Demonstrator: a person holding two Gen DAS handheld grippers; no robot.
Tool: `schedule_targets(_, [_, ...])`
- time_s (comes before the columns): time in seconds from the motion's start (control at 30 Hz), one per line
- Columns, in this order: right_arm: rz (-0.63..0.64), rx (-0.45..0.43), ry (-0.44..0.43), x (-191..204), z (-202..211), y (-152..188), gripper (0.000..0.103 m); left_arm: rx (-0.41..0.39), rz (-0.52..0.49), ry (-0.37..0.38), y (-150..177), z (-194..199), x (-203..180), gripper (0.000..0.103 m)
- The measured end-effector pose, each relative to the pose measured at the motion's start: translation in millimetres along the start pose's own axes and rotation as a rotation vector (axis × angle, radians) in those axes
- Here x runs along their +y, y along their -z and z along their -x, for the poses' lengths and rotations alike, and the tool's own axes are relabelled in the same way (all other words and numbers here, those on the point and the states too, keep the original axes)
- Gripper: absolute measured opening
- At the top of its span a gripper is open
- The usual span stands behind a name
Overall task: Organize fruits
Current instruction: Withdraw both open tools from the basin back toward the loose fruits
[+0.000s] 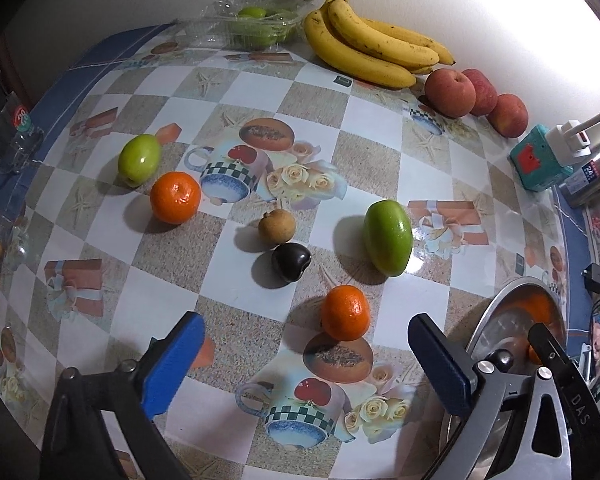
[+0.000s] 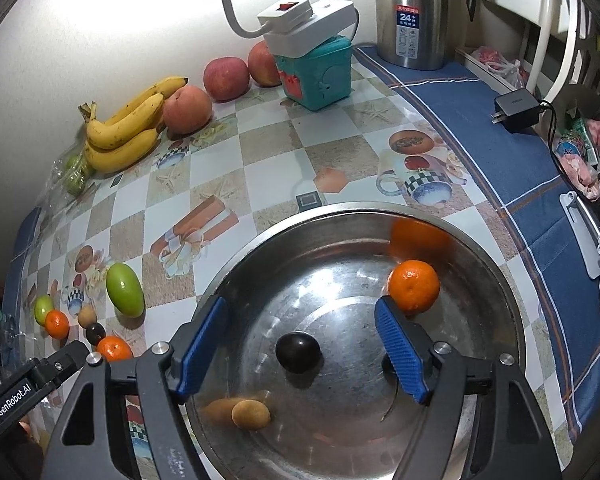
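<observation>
In the left wrist view my left gripper (image 1: 306, 364) stands open low over the patterned tablecloth, nothing between its fingers. An orange (image 1: 345, 312) lies just beyond its fingertips. Farther out lie a long green fruit (image 1: 388, 237), a dark fruit (image 1: 291, 262), a brown fruit (image 1: 277, 227), another orange (image 1: 175, 197) and a small green fruit (image 1: 139, 160). In the right wrist view my right gripper (image 2: 300, 350) is open above the steel bowl (image 2: 360, 207). A dark fruit (image 2: 298, 351) rests on the bowl's bottom below the fingers, with an orange (image 2: 414, 286) and a brown fruit (image 2: 251, 414).
Bananas (image 1: 372, 48) and apples (image 1: 450, 92) lie along the back wall beside a clear clamshell of green fruits (image 1: 248, 24). A teal box (image 2: 314, 72) carrying a power strip, a steel thermos (image 2: 410, 12) and a charger (image 2: 516, 110) stand right. A glass mug (image 1: 12, 140) sits at the left edge.
</observation>
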State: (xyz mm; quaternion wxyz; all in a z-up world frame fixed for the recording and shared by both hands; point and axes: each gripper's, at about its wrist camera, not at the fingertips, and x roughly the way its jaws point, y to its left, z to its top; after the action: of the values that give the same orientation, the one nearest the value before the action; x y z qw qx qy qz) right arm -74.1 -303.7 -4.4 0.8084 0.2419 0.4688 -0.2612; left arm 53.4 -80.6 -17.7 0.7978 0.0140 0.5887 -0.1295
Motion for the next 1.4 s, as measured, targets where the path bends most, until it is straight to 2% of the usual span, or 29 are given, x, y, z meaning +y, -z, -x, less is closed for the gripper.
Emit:
schedule_targets(0.37, [0.009, 0.017, 0.009, 0.9, -4.6, 1.2, 0.078, 0.015, 0.028, -0.016, 0.5, -4.4, 5.6, 0.103])
schedule_targets(0.4, [0.009, 0.019, 0.01, 1.0, -4.9, 1.3, 0.08, 0.016, 0.031, -0.018, 0.5, -4.6, 6.2, 0.103])
schedule_targets(0.43, [0.009, 0.02, 0.011, 1.1, -5.3, 1.3, 0.094, 0.016, 0.034, -0.02, 0.6, -4.6, 6.8, 0.103])
schedule_targets(0.5, [0.008, 0.014, 0.008, 1.2, -5.1, 1.3, 0.102, 0.017, 0.045, -0.02, 0.5, -5.1, 8.9, 0.103])
schedule_targets(0.87, [0.013, -0.007, 0.006, 3.2, -3.7, 1.1, 0.102, -0.009, 0.049, -0.034, -2.7, -0.8, 14.0, 0.103])
schedule_targets(1.1, [0.02, -0.009, 0.003, 6.1, -5.0, 2.6, 0.102, -0.064, 0.017, -0.061, -9.2, 10.3, 17.5, 0.103])
schedule_targets(1.4, [0.056, -0.023, -0.062, 27.1, 0.4, 4.9, 0.102, -0.113, -0.023, -0.111, -23.5, 21.6, 42.3, 0.103])
